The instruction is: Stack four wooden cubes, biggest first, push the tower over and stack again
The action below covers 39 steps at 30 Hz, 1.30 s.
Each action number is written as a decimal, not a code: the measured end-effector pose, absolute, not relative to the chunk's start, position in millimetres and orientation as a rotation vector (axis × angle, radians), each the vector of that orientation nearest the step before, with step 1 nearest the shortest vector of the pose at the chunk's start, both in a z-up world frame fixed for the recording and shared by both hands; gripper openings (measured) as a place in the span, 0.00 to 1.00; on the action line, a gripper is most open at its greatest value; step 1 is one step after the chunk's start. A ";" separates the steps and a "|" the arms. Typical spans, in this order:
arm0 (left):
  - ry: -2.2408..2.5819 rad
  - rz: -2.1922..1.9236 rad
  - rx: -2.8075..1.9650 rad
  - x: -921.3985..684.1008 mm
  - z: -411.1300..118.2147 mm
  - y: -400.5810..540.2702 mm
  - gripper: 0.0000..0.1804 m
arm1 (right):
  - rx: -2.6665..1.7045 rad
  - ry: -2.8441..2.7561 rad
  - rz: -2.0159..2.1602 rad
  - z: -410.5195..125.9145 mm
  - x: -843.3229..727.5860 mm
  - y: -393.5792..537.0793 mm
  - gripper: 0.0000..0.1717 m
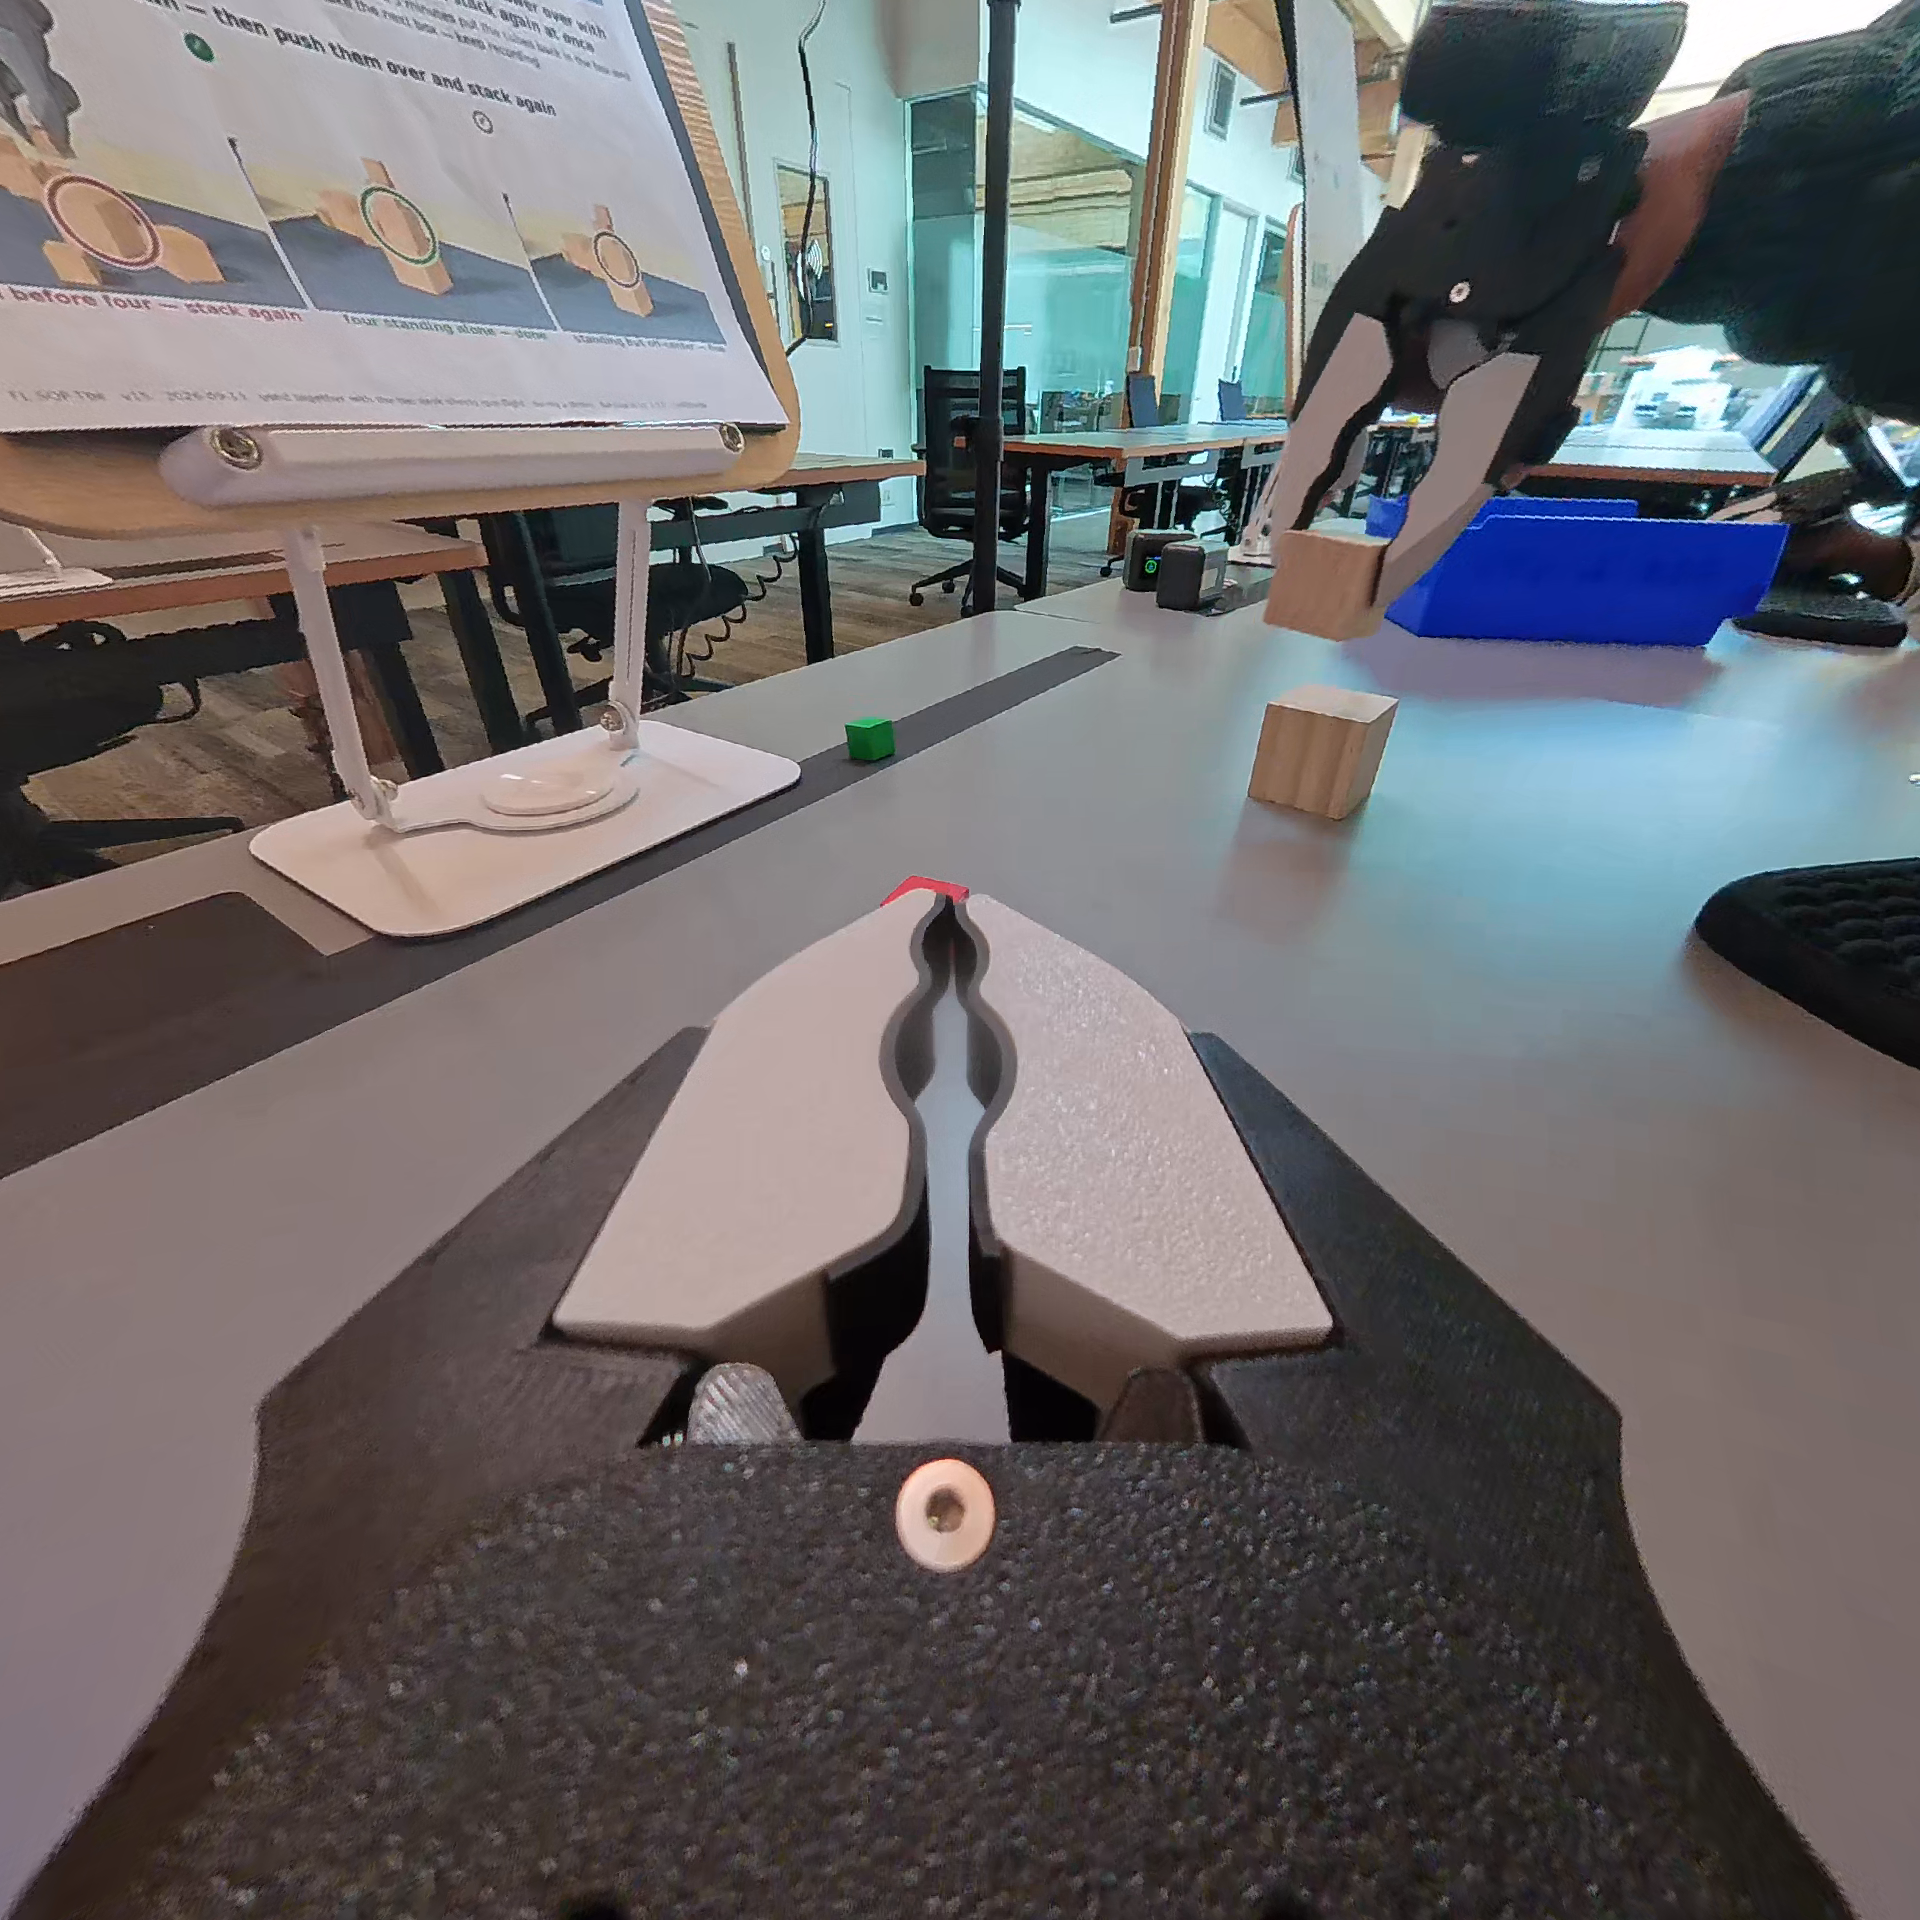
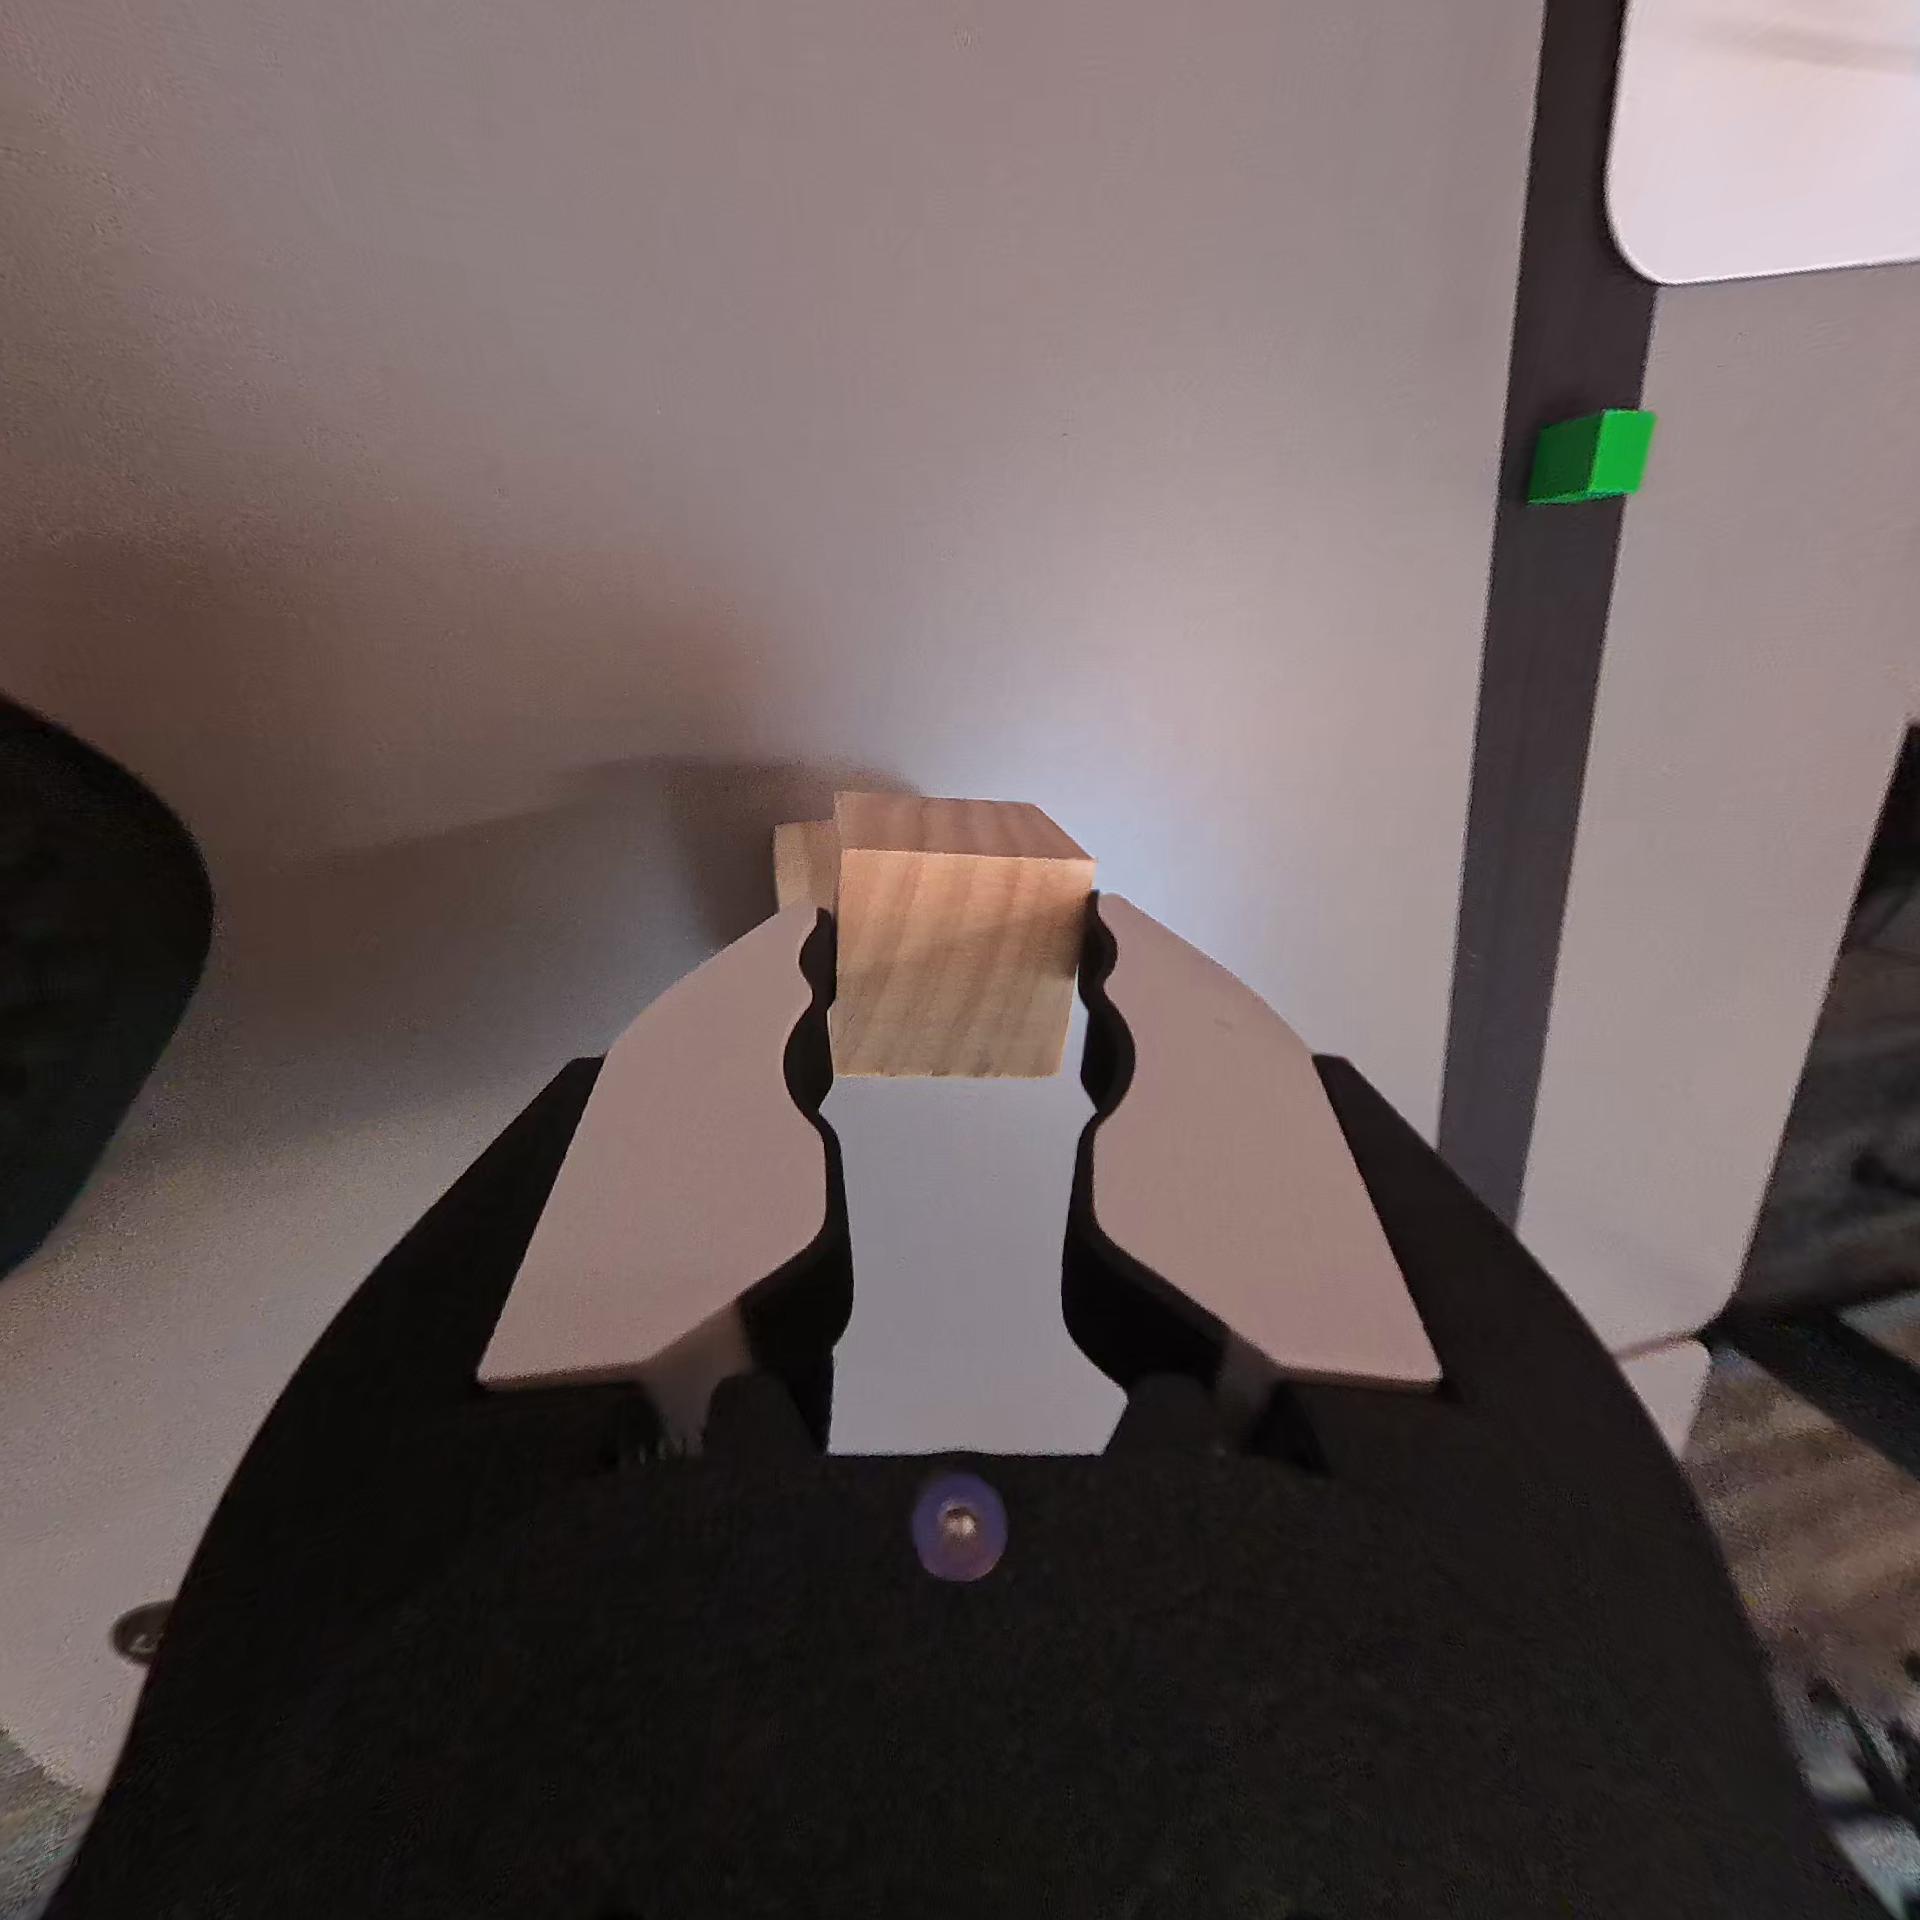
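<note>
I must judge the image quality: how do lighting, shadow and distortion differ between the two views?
Left wrist view: bright daylight, strong wide-angle bending of the document stand, pale reflections on the grey table. Right wrist view: dimmer, a broad shadow on the table left of the held wooden cube, a bright glare patch to its right, soft blurred edges.

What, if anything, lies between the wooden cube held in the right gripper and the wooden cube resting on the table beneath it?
Nothing: in the left wrist view the held cube hangs in the right gripper above the resting cube, with only air and bare grey table between.
</note>
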State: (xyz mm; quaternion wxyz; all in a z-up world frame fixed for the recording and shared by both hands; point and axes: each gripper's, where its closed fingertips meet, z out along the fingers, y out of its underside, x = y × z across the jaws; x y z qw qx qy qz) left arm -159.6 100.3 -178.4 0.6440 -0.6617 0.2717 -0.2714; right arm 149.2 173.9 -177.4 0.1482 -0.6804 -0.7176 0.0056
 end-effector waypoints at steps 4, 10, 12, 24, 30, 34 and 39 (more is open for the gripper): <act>0.609 -0.589 -1.502 -162.2 -178.5 101.9 0.00 | -1.906 -2.115 0.091 -192.5 167.7 170.8 0.27; 0.593 -0.585 -1.509 -165.2 -179.9 103.5 0.00 | -1.911 -2.169 0.074 -211.2 174.8 166.9 0.27; 0.595 -0.586 -1.512 -164.9 -180.8 103.8 0.00 | -1.910 -2.176 0.063 -213.1 174.9 167.2 0.27; 0.603 -0.592 -1.515 -163.8 -181.9 103.8 0.00 | -1.889 -2.213 0.064 -215.7 175.0 168.4 0.27; 0.606 -0.594 -1.517 -163.3 -182.4 103.6 0.00 | -1.844 -2.259 0.039 -215.6 174.4 168.8 0.27; 0.606 -0.595 -1.516 -163.3 -182.3 103.5 0.00 | -1.840 -2.271 0.031 -215.7 174.4 169.0 0.27; 0.610 -0.598 -1.518 -162.7 -182.9 103.4 0.00 | -1.855 -2.256 0.035 -215.5 174.0 168.9 0.28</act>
